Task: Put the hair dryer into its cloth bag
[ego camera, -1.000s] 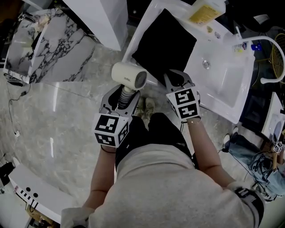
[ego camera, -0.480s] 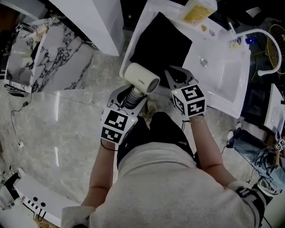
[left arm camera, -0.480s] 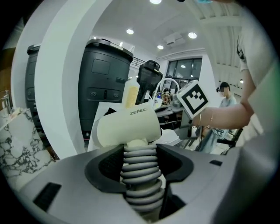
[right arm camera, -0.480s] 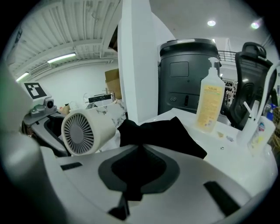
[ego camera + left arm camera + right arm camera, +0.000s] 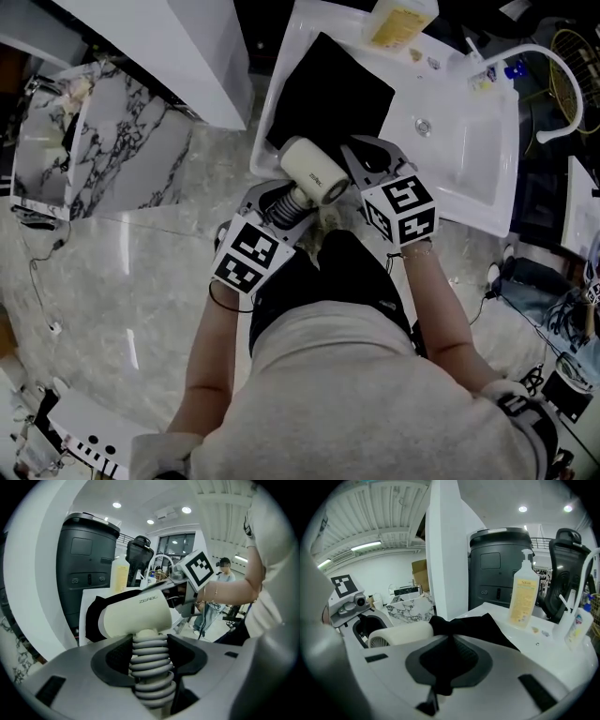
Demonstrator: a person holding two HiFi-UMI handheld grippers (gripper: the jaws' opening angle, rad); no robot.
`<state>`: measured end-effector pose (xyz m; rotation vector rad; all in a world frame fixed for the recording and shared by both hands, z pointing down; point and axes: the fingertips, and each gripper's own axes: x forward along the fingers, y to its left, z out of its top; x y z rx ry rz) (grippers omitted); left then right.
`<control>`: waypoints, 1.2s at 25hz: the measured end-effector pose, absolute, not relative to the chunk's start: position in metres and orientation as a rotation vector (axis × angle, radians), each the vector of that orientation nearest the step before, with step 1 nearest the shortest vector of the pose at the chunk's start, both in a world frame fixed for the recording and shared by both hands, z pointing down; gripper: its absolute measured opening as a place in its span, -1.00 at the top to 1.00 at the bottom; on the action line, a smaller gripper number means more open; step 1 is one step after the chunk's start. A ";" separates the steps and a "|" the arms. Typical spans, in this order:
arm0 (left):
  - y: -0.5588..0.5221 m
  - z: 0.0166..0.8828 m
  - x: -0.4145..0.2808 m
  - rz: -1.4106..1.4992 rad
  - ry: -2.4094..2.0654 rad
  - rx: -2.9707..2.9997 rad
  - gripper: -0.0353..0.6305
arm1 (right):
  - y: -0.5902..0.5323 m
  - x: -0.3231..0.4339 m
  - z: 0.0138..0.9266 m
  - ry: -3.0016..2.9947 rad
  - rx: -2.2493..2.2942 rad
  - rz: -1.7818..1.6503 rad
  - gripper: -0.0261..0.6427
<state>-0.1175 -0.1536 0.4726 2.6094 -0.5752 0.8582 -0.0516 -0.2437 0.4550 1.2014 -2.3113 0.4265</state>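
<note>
A cream hair dryer (image 5: 314, 170) hangs over the near edge of the white counter (image 5: 469, 159). My left gripper (image 5: 278, 202) is shut on its ribbed grey handle (image 5: 150, 665), and the barrel (image 5: 136, 616) points toward the black cloth bag (image 5: 328, 94). That bag (image 5: 471, 625) lies flat on the counter. My right gripper (image 5: 366, 169) is shut on the bag's near edge, and a fold of black cloth (image 5: 445, 667) runs between its pads. The dryer's nozzle end (image 5: 401, 632) touches the bag's edge just left of the right gripper.
A yellow pump bottle (image 5: 398, 21) stands at the counter's far edge, beside a sink basin with a drain (image 5: 422, 125) and a curved white tap (image 5: 553, 70). A white pillar (image 5: 159, 47) and marble floor (image 5: 122, 262) lie to the left.
My left gripper has carried the dryer right and rolled it, so its barrel now meets the bag's edge. My right gripper has lifted the bag's edge slightly.
</note>
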 end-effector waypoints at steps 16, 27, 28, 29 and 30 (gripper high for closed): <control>-0.174 0.484 -0.106 1.056 -0.518 2.578 0.21 | -0.240 -0.046 0.442 -2.440 1.034 0.424 0.89; -0.191 0.487 -0.101 1.136 -0.695 2.513 0.21 | -0.236 -0.040 0.436 -2.483 0.891 0.505 0.89; -0.192 0.487 -0.101 1.142 -0.711 2.503 0.21 | -0.235 -0.041 0.435 -2.488 0.876 0.515 0.89; -0.193 0.488 -0.101 1.145 -0.725 2.494 0.21 | -0.235 -0.042 0.435 -2.493 0.864 0.528 0.89; -0.195 0.488 -0.102 1.144 -0.737 2.487 0.21 | -0.235 -0.043 0.435 -2.498 0.856 0.539 0.89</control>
